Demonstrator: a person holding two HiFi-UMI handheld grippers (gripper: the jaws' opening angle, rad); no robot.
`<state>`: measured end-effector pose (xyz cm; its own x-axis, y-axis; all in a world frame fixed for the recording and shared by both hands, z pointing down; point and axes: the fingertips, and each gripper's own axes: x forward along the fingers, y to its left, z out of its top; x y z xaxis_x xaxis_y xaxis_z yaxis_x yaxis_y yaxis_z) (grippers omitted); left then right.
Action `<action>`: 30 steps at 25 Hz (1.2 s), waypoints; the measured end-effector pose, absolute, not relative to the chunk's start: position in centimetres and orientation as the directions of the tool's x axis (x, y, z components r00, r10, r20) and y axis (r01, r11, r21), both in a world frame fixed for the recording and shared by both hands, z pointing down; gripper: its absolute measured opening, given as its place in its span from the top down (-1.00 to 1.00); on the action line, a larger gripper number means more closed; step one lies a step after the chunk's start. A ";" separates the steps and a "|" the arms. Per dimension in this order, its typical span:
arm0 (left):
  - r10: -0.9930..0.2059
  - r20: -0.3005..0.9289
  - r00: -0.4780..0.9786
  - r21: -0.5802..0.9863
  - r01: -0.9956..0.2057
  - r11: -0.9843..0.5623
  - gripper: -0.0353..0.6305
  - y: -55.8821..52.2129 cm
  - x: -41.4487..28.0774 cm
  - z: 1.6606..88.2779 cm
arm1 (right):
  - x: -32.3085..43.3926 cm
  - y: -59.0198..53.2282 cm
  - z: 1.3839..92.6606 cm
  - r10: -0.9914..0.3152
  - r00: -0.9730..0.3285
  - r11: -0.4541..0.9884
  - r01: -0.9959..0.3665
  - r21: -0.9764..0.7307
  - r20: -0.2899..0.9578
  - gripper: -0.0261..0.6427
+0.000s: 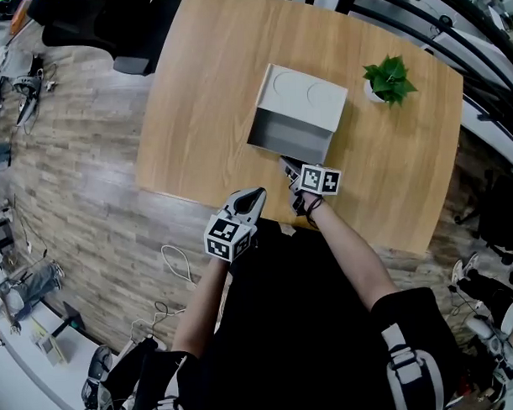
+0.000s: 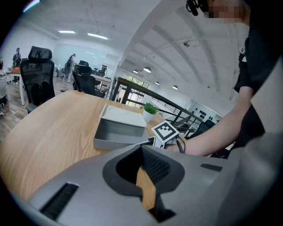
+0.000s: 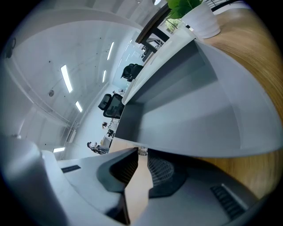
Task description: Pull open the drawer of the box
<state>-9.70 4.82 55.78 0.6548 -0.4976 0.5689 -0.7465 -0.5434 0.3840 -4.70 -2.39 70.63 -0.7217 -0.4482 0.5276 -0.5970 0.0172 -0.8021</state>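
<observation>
A grey box [image 1: 307, 96] lies on the wooden table [image 1: 202, 92], and its drawer [image 1: 289, 136] stands pulled out toward me, empty inside. My right gripper [image 1: 290, 167] is at the middle of the drawer's front wall. In the right gripper view its jaws [image 3: 142, 153] are closed on a small silver knob under the drawer front [image 3: 185, 110]. My left gripper [image 1: 254, 194] hovers over the table's near edge, left of the right one, apart from the box. Its jaws [image 2: 142, 150] are together with nothing in them. The left gripper view also shows the open drawer [image 2: 117, 132].
A small potted plant [image 1: 389, 79] in a white pot stands on the table right of the box. Office chairs [image 2: 39, 75] and desks stand beyond the table's far side. Cables and gear lie on the floor at the left [image 1: 179, 261].
</observation>
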 end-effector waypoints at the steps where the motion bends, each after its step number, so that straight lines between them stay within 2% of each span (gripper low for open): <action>1: -0.498 0.569 0.655 0.384 -0.747 -0.543 0.82 4.8 -9.7 55.8 | -4.8 -2.2 70.7 -0.444 -0.723 0.018 -0.597 -0.802 0.529 0.69; 12: -0.494 0.568 0.658 0.379 -0.742 -0.553 0.82 5.4 -9.0 55.9 | -4.6 -1.9 70.8 -0.447 -0.725 0.034 -0.599 -0.800 0.524 0.69; 16: -0.501 0.560 0.660 0.371 -0.740 -0.560 0.82 5.5 -8.7 55.4 | -4.5 -1.7 70.7 -0.429 -0.728 0.126 -0.634 -0.763 0.534 0.67; 19: -0.507 0.558 0.657 0.364 -0.743 -0.562 0.82 5.6 -8.8 55.2 | -5.1 -1.4 70.1 -0.417 -0.733 0.196 -0.649 -0.735 0.537 0.46; 25: -0.515 0.550 0.658 0.355 -0.742 -0.569 0.82 6.3 -8.1 54.7 | -3.5 -0.1 69.9 -0.405 -0.714 0.205 -0.679 -0.705 0.570 0.46; 30: -0.527 0.533 0.661 0.346 -0.740 -0.577 0.82 7.0 -7.1 54.1 | -2.7 3.1 68.3 -0.359 -0.750 0.290 -0.656 -0.697 0.556 0.50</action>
